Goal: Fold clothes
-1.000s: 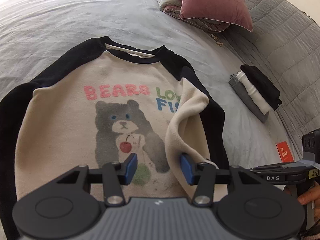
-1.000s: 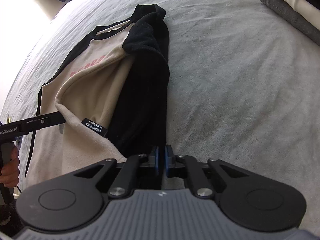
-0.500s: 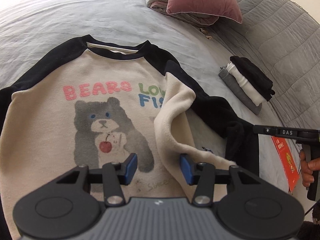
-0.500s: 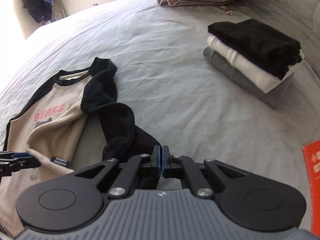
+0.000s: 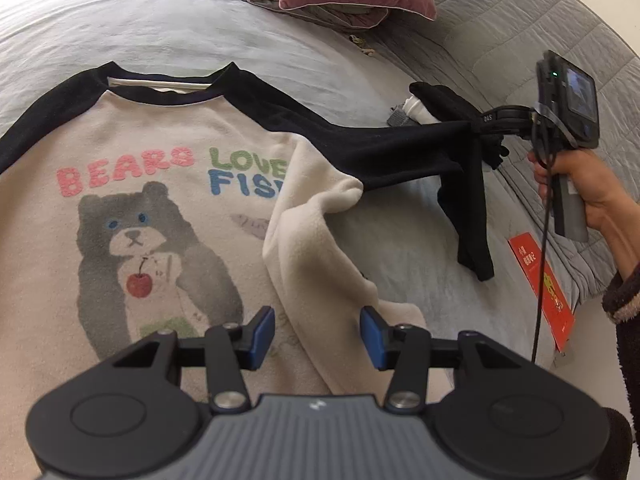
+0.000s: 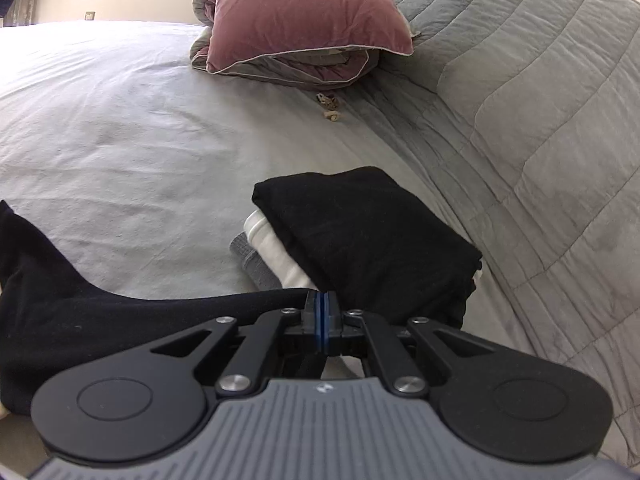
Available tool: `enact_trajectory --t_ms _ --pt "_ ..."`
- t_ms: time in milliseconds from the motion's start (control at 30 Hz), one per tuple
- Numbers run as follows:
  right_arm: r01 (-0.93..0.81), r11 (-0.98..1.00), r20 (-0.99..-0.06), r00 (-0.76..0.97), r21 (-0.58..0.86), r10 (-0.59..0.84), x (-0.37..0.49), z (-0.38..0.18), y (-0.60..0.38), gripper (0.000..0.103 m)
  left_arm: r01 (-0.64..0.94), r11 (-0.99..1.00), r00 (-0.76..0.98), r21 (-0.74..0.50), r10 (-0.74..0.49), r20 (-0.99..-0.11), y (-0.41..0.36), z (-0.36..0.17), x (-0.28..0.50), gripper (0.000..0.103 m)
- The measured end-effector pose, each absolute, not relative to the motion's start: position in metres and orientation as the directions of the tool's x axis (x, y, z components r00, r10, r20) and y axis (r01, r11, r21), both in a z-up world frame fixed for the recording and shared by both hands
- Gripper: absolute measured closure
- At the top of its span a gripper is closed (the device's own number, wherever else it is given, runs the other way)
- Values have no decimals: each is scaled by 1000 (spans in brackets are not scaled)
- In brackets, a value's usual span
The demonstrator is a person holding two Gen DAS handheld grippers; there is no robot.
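A cream sweatshirt with black raglan sleeves and a bear print lies face up on the grey bed. Its right side is folded over, showing the fleecy inside. My left gripper hovers open over the lower hem, fingers either side of the folded flap, holding nothing. My right gripper is shut on the black sleeve, holding it stretched out to the right above the bed, with the cuff end hanging down. In the right wrist view the gripper pinches the sleeve.
A stack of folded clothes, black on white on grey, sits just beyond the right gripper. A pink pillow on a folded quilt lies at the head. A red booklet rests on the bed's right side. A quilted grey cover rises to the right.
My right gripper has lifted and pulled the black sleeve out to the right, straightening it off the shirt body. The left gripper stayed open over the hem.
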State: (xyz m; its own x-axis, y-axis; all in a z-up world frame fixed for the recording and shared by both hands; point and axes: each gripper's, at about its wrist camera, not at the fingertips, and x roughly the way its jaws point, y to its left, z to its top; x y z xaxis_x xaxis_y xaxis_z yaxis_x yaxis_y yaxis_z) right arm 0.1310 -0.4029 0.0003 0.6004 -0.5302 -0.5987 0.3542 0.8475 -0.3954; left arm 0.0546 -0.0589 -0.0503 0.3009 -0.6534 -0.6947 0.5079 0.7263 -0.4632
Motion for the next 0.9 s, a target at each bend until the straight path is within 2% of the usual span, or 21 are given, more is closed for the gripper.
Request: enact_trajectory --t_ms 100,233,300,367,433,467,500,633,733,900 --pt "357 830 -581 594 -429 -556 144 -12 -403 102 522 722 303 -455 -655 -692 -56 -48 53 56" --pt "357 850 -607 595 -388 -527 147 -19 -400 100 505 740 332 -444 -641 -692 -43 -45 56 56" --pt "355 860 -618 598 -367 -511 146 -20 -396 92 483 761 357 -433 -623 -697 -33 -43 59 55" --pt "340 871 -625 606 -356 -492 147 -19 -391 90 451 791 394 -414 -592 -703 -21 -40 63 55" --pt "311 893 -641 621 -326 -451 149 -18 -382 82 397 845 456 -358 -520 -722 -6 -36 71 54" --pt "296 903 -648 629 -311 -429 149 -17 -377 69 365 872 488 -326 -477 -731 3 -33 75 54" --pt "281 913 -655 636 -296 -408 150 -17 -373 62 332 897 518 -293 -433 -738 11 -30 79 53" --pt "219 947 -680 660 -234 -321 153 -15 -355 62 186 976 636 -115 -209 -743 44 -17 99 52" --pt "172 967 -694 674 -186 -253 154 -13 -341 62 67 996 665 -53 -84 -742 82 -10 124 46" --pt "81 993 -722 681 -90 -121 159 -14 -311 62 13 970 529 -244 -214 -821 121 -35 143 46"
